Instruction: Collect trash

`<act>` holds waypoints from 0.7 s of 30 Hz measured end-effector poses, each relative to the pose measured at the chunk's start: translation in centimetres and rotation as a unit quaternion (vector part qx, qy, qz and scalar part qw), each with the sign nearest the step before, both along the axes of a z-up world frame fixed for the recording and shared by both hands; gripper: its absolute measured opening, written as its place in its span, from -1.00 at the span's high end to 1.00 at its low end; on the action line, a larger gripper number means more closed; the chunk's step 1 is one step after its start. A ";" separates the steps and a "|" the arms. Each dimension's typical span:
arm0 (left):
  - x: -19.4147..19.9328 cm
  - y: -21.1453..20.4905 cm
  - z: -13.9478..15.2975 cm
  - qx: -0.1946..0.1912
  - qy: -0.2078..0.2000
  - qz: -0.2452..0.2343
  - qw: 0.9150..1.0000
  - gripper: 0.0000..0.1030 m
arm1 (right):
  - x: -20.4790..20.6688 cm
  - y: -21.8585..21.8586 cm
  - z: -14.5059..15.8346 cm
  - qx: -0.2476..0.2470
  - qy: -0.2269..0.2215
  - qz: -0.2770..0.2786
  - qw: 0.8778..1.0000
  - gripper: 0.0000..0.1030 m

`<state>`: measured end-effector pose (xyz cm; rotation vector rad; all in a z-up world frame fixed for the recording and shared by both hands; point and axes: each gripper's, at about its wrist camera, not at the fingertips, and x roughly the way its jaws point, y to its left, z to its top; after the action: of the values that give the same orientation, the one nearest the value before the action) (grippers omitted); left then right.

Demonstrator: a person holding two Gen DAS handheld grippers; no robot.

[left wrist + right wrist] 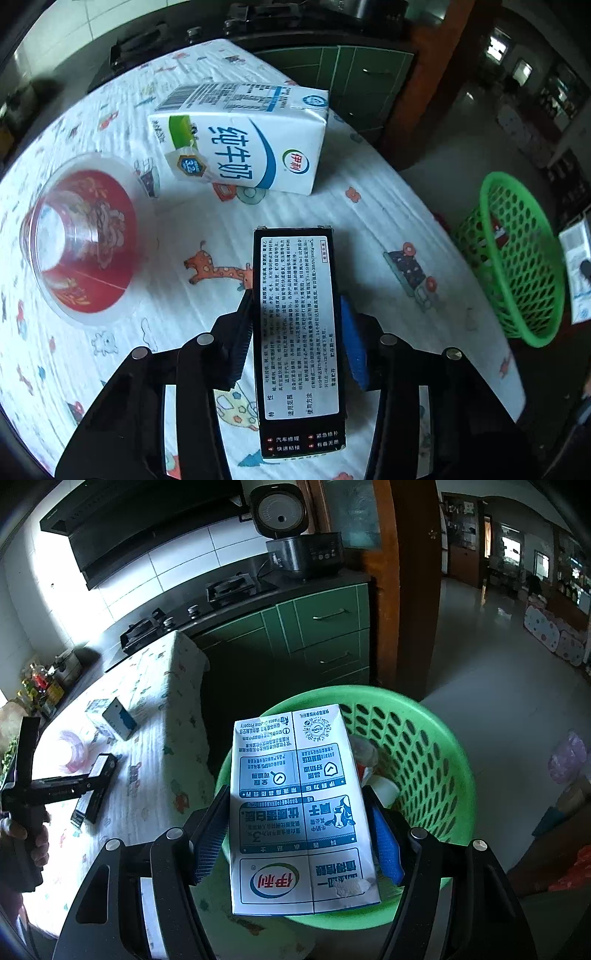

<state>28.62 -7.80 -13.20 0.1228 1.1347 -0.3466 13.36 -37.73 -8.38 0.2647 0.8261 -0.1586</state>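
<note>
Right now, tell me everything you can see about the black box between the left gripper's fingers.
The black box is a long, slim carton, apparently cardboard, with a white label of dense Chinese print and small red-marked text at its near end. It lies flat on the patterned tablecloth, lengthwise between the fingers of the left gripper, whose pads sit against its sides. It looks closed and undamaged.

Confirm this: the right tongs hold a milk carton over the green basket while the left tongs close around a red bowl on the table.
Not the bowl. The left tongs straddle the black box lying on the table; the red bowl sits apart to its left, as the left wrist view shows. The rest stands.
</note>
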 end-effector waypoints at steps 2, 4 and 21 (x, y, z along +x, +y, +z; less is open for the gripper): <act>-0.2 -0.1 0.1 0.003 -0.005 -0.001 1.000 0.15 | 0.2 -0.5 0.1 -0.004 0.001 -0.004 1.000 -0.29; -0.3 -0.1 0.3 0.001 -0.007 0.002 1.000 0.15 | 0.4 -1.0 0.2 -0.002 0.001 -0.008 1.000 -0.30; -3.3 -5.5 6.6 -0.063 -0.056 -0.063 0.994 0.16 | -1.1 -2.7 1.0 0.016 -0.019 -0.025 0.999 -0.41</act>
<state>25.32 -13.35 -6.64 0.1004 0.9940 -0.5165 12.31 -40.42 -7.37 0.3180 0.7843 -0.1867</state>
